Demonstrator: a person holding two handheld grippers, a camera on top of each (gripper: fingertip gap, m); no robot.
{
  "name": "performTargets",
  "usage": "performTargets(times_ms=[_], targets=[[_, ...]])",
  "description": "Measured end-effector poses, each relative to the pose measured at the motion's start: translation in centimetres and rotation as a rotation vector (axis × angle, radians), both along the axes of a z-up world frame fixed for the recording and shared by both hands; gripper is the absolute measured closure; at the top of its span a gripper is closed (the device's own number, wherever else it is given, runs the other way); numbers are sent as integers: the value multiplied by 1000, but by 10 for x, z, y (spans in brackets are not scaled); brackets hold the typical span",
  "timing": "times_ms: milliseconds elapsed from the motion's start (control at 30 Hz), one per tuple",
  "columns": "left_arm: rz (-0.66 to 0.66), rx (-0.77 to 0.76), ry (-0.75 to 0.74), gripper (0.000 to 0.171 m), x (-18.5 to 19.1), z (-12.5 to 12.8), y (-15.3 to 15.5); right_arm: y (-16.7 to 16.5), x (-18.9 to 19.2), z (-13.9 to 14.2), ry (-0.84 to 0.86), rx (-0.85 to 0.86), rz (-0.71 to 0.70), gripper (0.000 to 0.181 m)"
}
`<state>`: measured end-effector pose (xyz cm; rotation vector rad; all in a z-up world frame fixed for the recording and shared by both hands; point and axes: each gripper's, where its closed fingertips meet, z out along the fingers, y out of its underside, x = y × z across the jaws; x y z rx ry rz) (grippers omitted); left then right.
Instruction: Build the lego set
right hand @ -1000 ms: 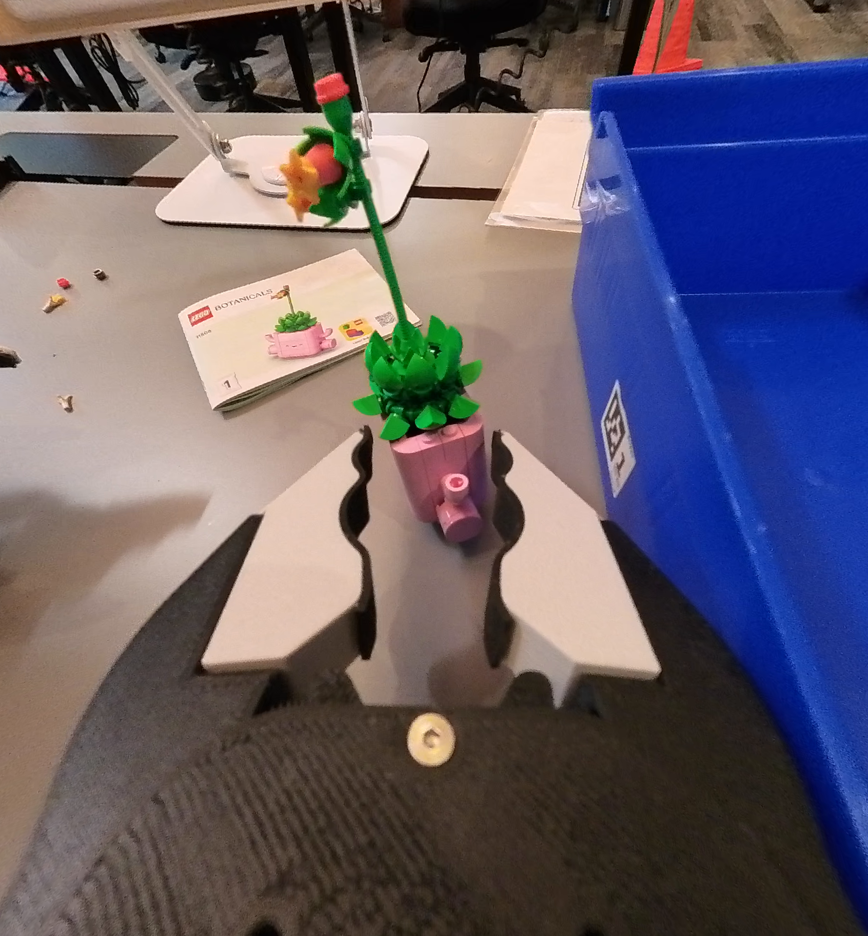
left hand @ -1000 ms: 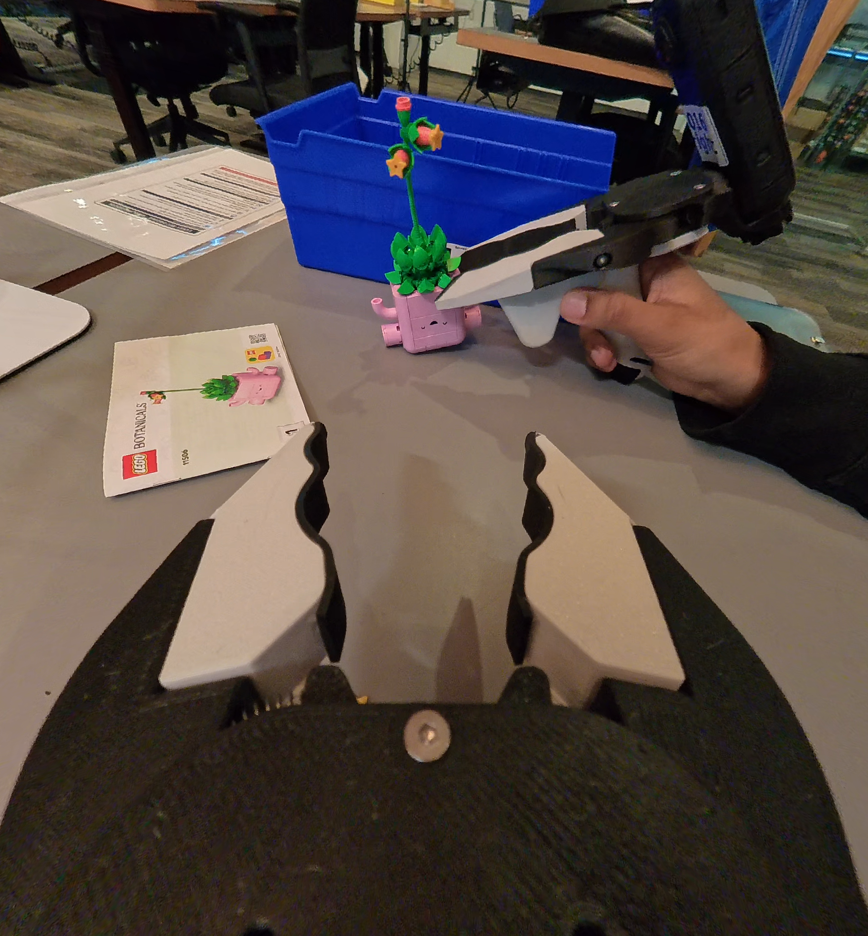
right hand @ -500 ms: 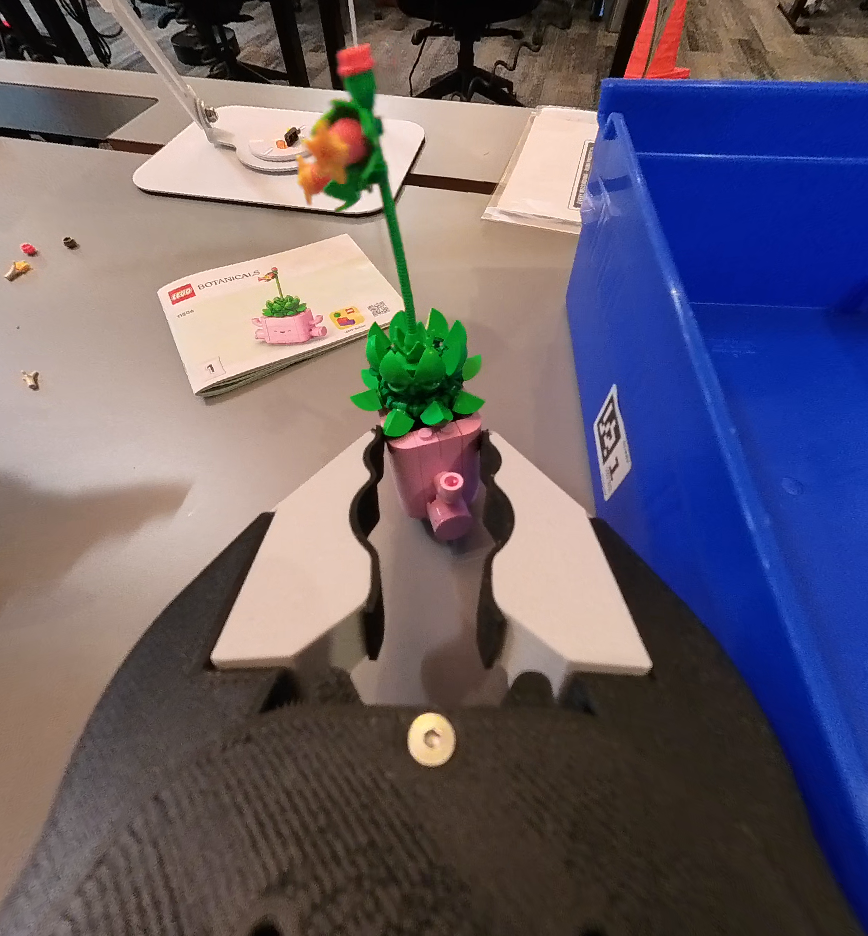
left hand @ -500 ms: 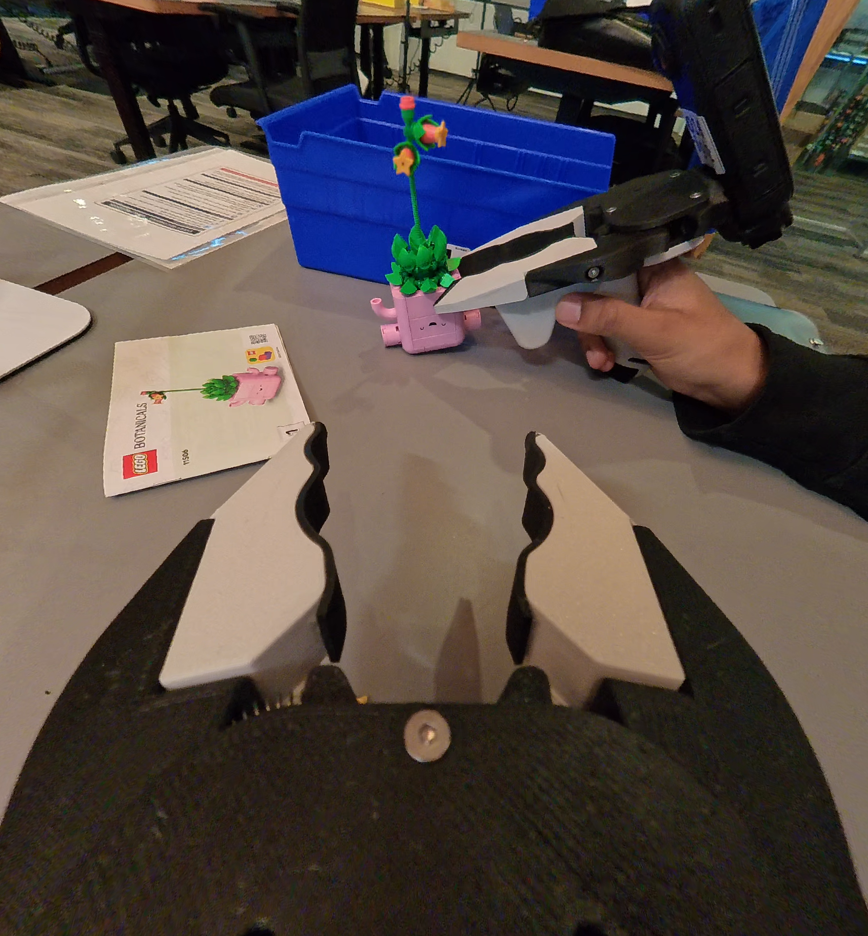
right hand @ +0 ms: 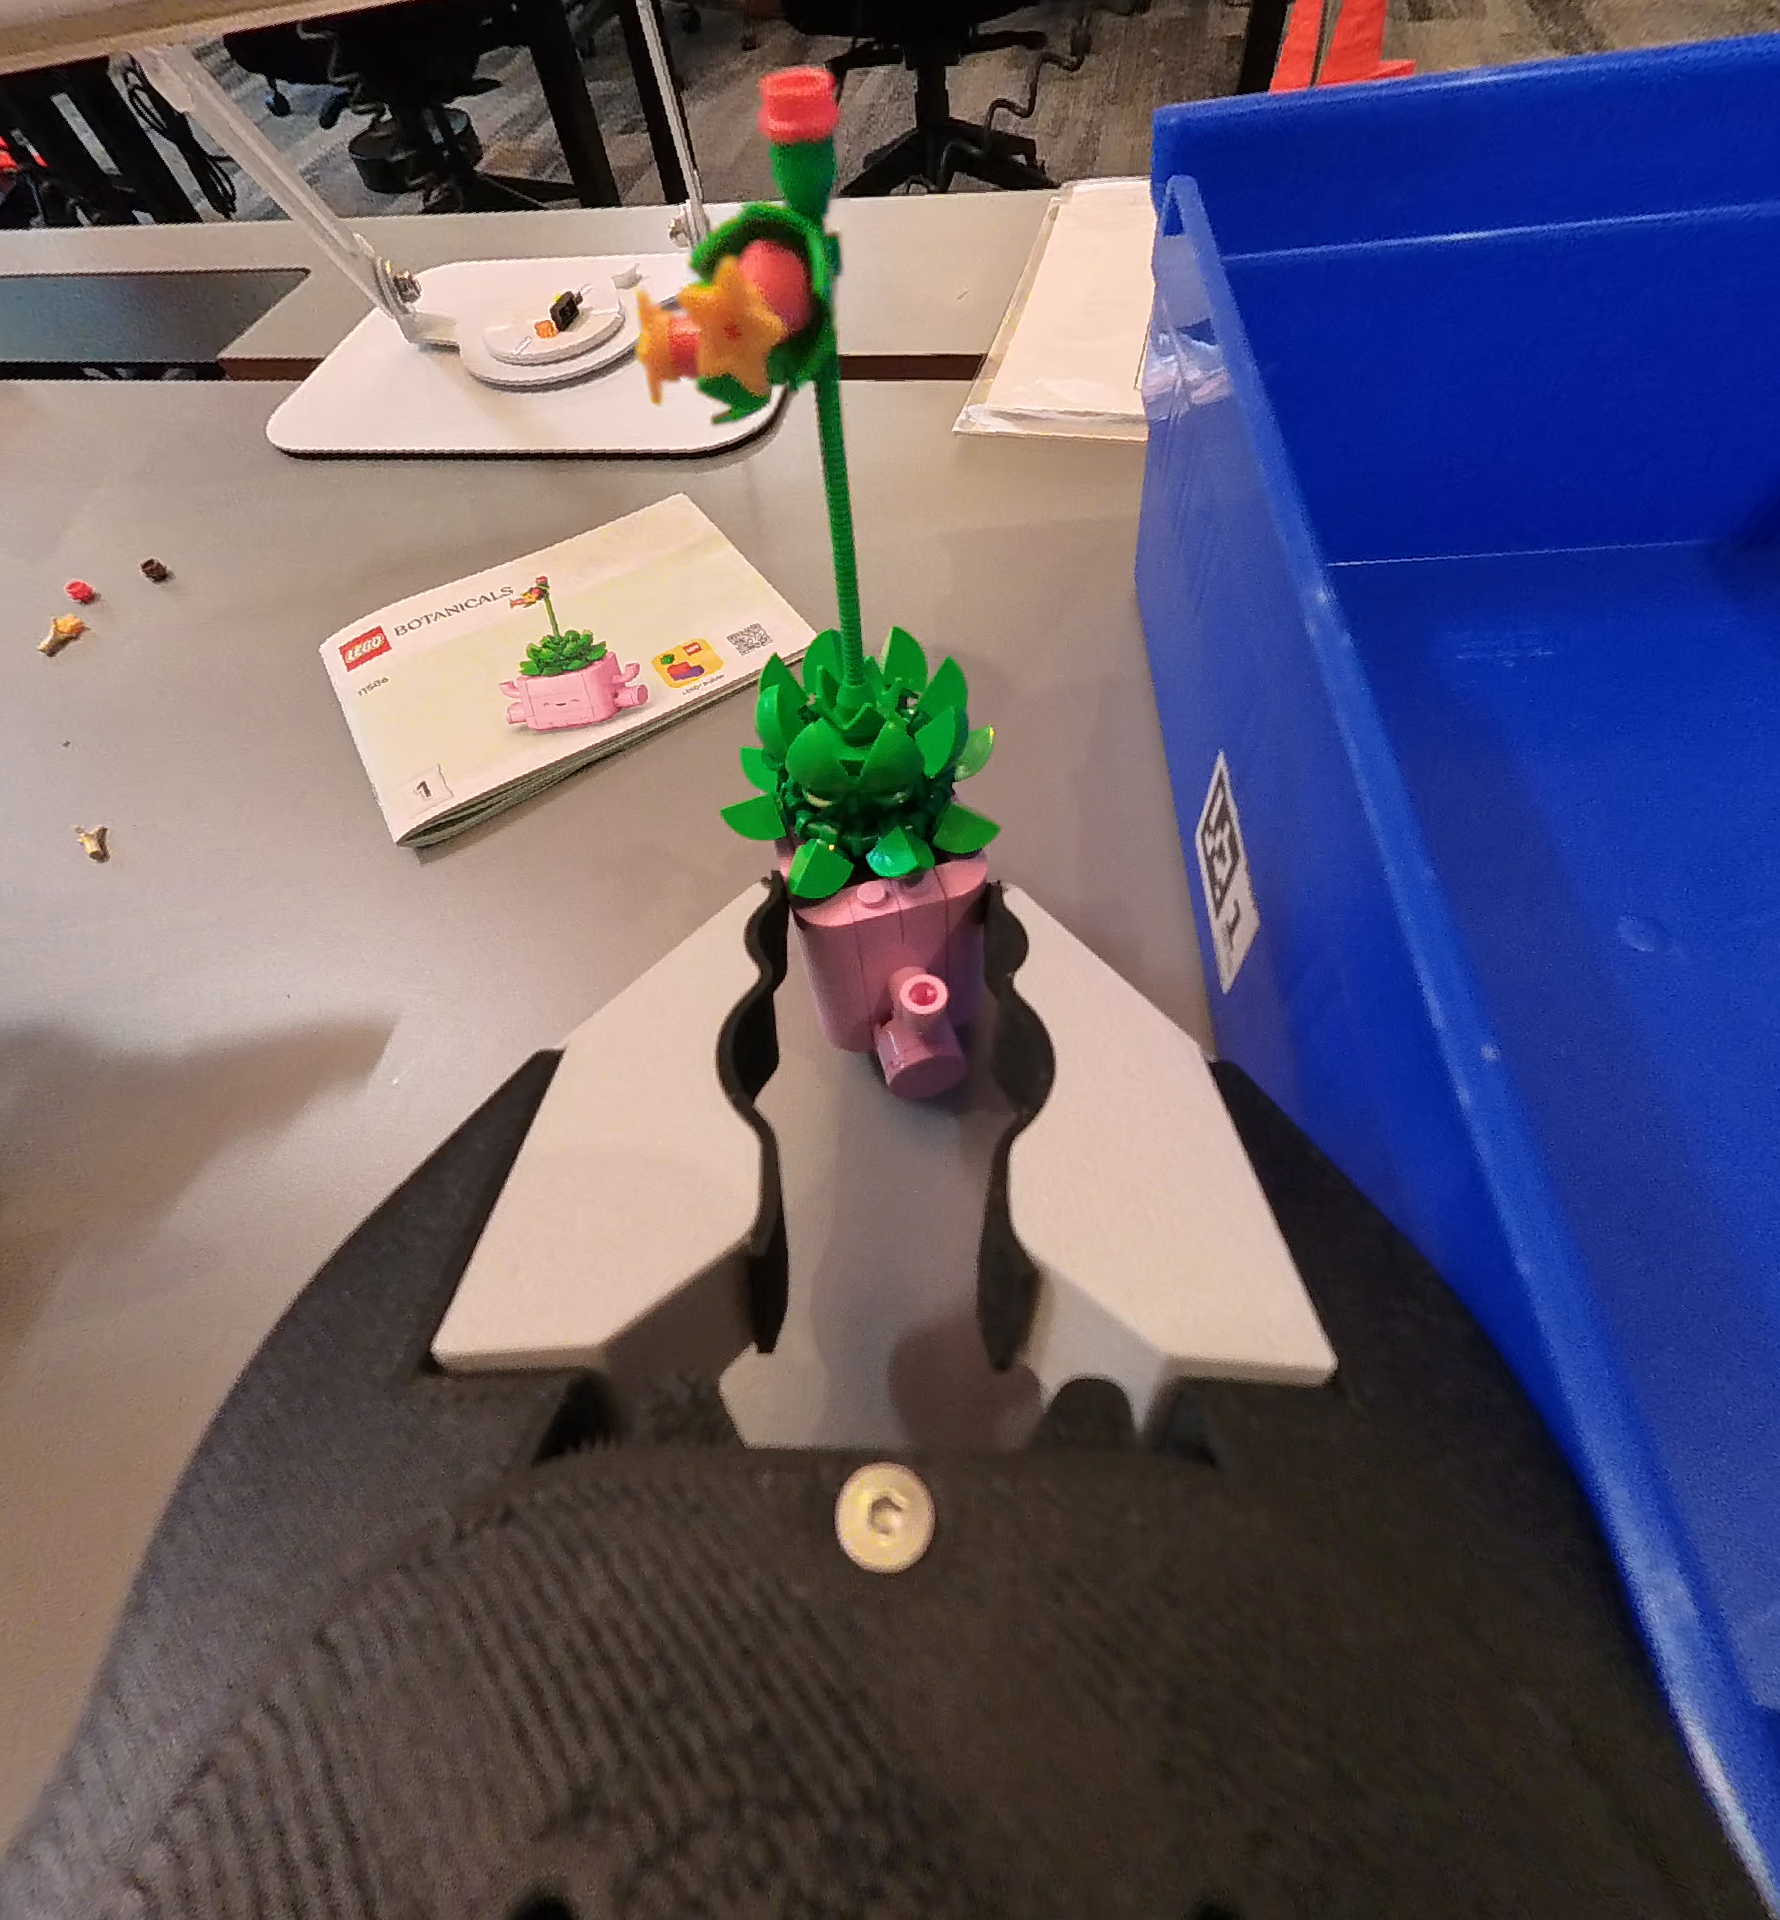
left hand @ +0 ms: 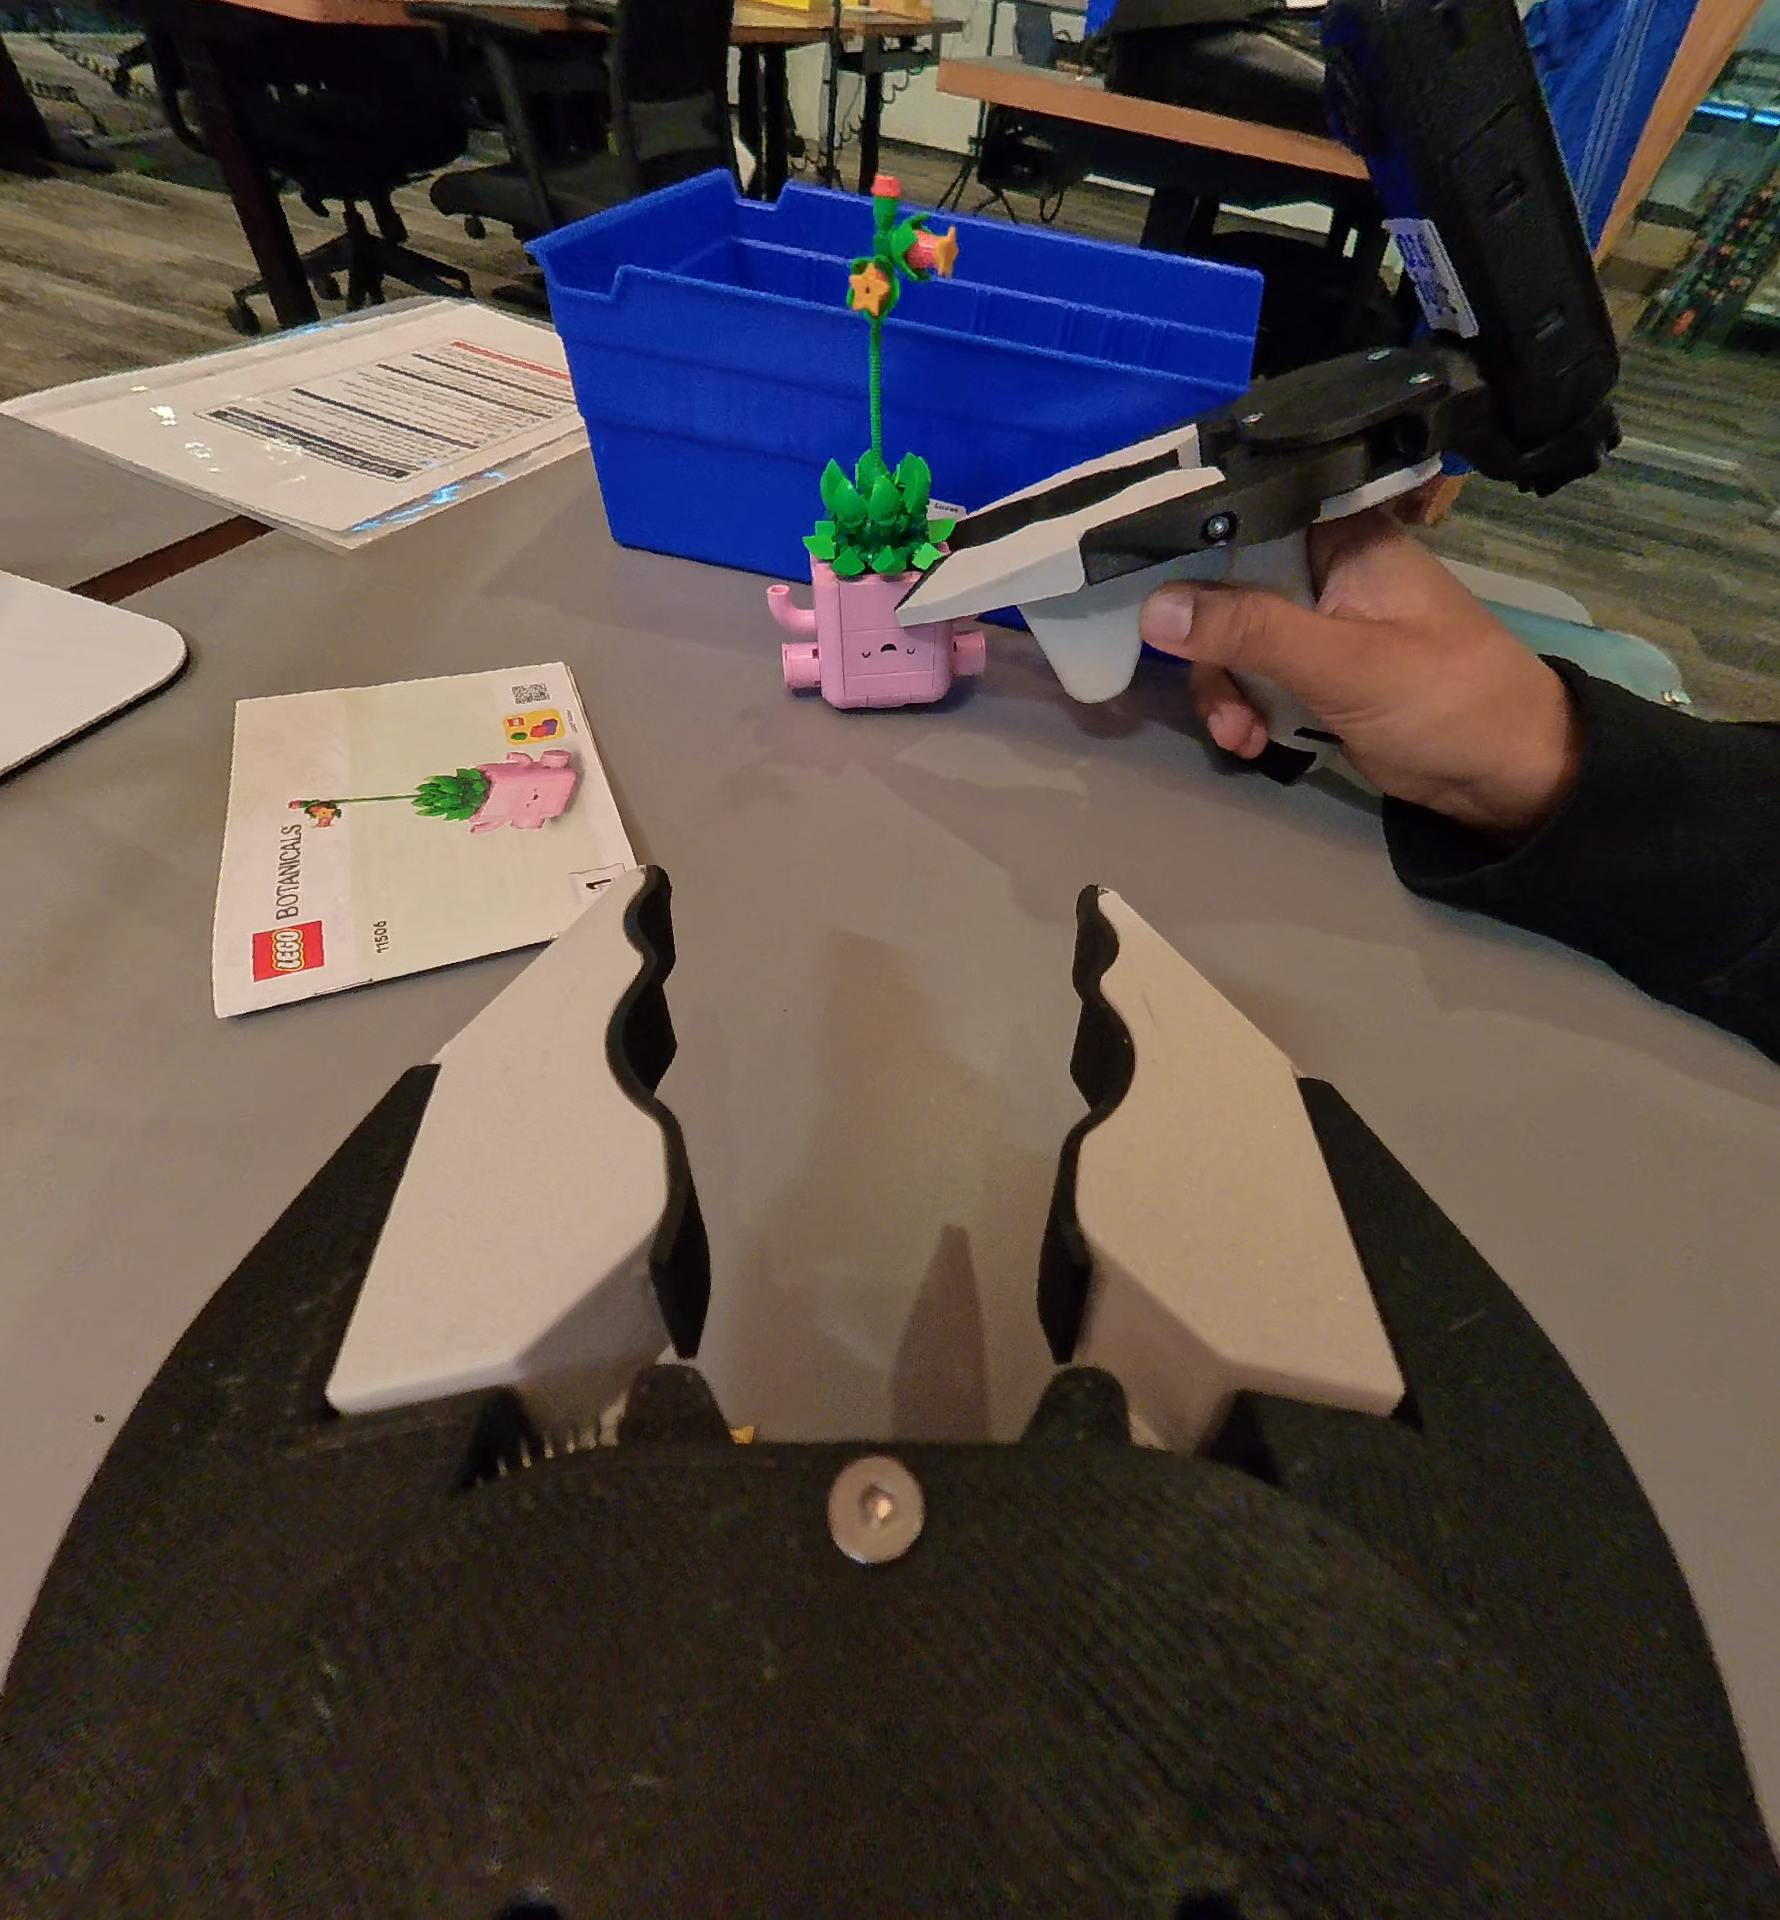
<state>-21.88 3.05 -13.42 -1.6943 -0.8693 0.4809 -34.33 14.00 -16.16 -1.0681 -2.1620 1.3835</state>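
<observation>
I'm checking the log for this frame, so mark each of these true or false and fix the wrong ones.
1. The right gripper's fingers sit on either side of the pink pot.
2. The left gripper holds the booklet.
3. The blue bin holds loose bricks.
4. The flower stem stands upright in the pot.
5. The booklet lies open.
1. True: the right gripper has its fingers against the sides of the pink pot.
2. False: the left gripper is open and empty; the booklet lies on the table.
3. False: the visible part of the blue bin looks empty.
4. True: the flower stem rises from the pot.
5. False: it lies closed, cover up.
</observation>
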Motion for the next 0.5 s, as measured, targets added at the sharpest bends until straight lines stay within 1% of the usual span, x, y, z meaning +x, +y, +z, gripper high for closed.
performTargets(times_ms=[500], targets=[[0,3,-3,95,0,0,0,3,3,-9,-60,17,-4,144]])
